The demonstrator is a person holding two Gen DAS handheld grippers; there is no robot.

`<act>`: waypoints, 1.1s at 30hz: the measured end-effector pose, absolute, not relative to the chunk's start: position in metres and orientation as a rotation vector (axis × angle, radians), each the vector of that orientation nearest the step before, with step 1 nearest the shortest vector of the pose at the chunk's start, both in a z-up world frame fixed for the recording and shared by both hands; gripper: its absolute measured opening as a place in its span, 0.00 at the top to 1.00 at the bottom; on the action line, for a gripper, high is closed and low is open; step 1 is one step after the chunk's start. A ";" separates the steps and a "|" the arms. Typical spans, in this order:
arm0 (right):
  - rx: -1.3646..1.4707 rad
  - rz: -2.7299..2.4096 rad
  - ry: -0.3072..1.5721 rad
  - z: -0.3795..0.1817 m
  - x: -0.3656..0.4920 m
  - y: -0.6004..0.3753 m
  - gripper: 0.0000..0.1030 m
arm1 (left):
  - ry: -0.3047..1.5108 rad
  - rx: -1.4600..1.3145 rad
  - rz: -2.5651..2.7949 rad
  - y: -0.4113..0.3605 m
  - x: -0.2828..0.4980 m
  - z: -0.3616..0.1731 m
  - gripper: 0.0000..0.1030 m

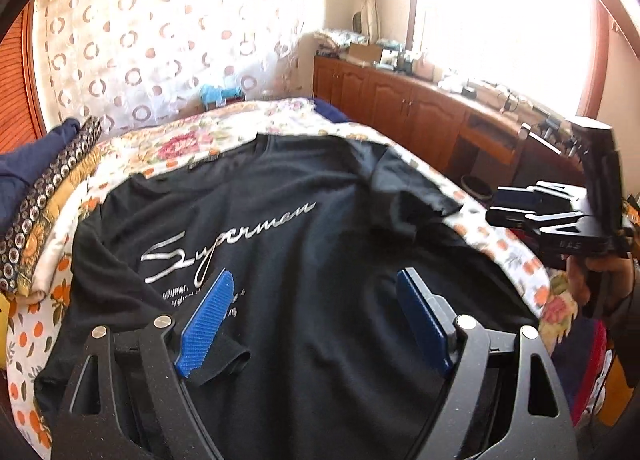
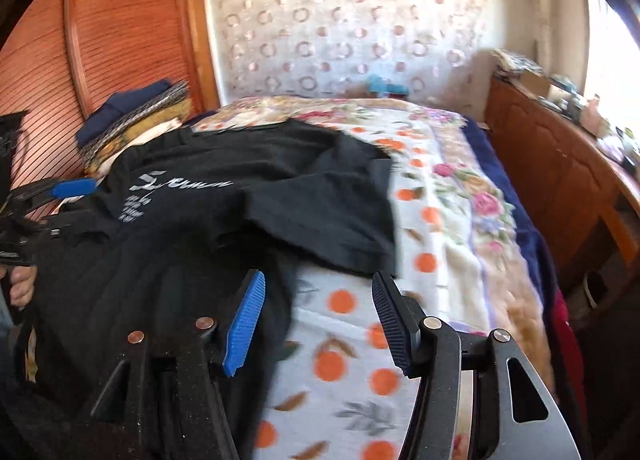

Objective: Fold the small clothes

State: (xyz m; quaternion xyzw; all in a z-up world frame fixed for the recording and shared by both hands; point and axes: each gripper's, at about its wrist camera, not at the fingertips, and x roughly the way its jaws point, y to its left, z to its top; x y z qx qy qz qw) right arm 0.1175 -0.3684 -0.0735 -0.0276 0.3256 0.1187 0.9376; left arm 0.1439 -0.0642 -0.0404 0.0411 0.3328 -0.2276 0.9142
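- Nearest, the left gripper (image 1: 312, 320) hangs over the lower half of the black T-shirt (image 1: 280, 228), jaws wide apart and holding nothing; a loose fold lies under its left pad.
- The right gripper (image 2: 318, 324) stands part open and empty, over the bedspread (image 2: 440, 220) just beside the shirt's edge.
- The shirt lies front up on the bed, print showing, its right sleeve rumpled.
- It looks light, limp and easily dragged; hem corners or shoulder seams seem the best holds.
- The hem is cut off behind the grippers, and motion blur smears the right view.
- Farther off, folded cloths (image 1: 48, 196) are stacked at the bed's left side.
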 end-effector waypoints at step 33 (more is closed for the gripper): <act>-0.245 0.386 0.571 0.035 0.229 -0.232 0.96 | 0.682 -0.024 -0.374 -0.007 0.139 -0.045 0.18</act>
